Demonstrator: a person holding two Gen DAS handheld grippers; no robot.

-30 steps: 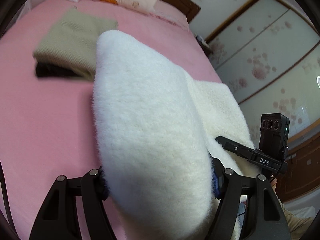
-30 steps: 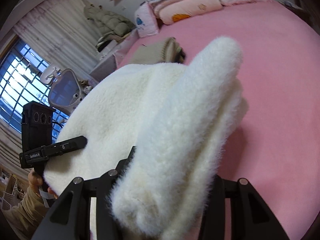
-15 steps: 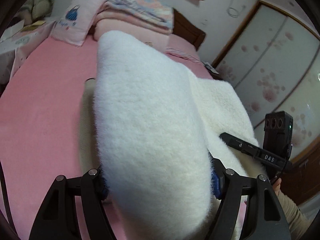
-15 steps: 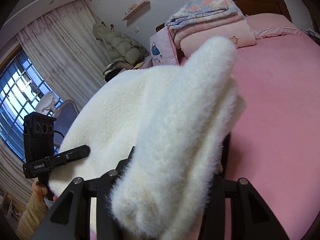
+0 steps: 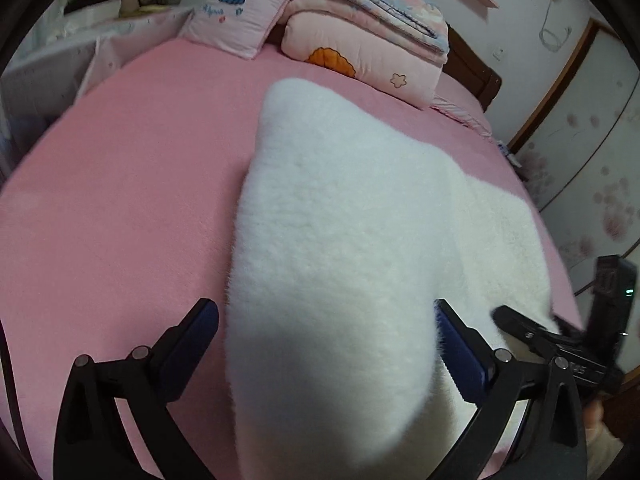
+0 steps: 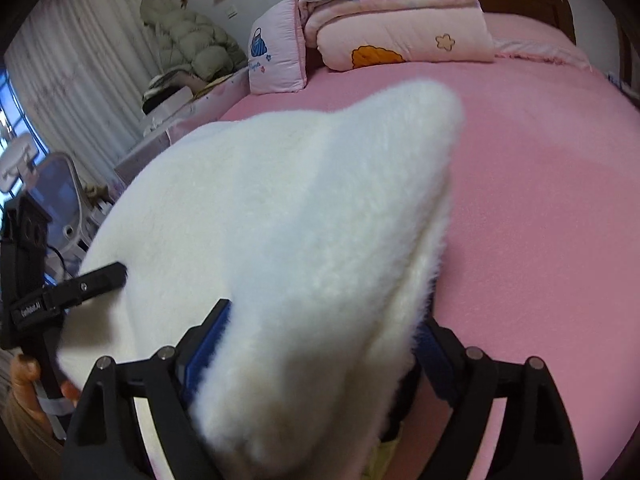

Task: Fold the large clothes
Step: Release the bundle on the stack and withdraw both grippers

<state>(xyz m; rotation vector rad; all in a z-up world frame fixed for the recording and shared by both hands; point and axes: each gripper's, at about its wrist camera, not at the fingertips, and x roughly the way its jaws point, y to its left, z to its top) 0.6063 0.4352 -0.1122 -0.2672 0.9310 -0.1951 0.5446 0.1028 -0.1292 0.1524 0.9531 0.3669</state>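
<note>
A thick white fleece garment [image 5: 344, 216] lies folded on the pink bed [image 5: 120, 184]. It also fills the right wrist view [image 6: 280, 220]. My left gripper [image 5: 326, 320] is open, its jaws spread wide with the fleece bulging between them; the left finger [image 5: 196, 324] stands apart from the cloth. My right gripper [image 6: 324, 328] is open too, its blue-padded fingers [image 6: 208, 340] apart on either side of the fleece. Each gripper shows in the other's view, at the garment's far edge.
Folded pink quilts [image 5: 360, 40] and a pink pillow [image 5: 236, 16] are stacked at the head of the bed. A wardrobe [image 5: 592, 140] stands to the right. A chair [image 6: 60, 200] and a curtained window are on the left side.
Both grippers have opened from their hold on the fleece and tilted down; the garment now rests on the bed. The beige folded clothes seen earlier are out of view.
</note>
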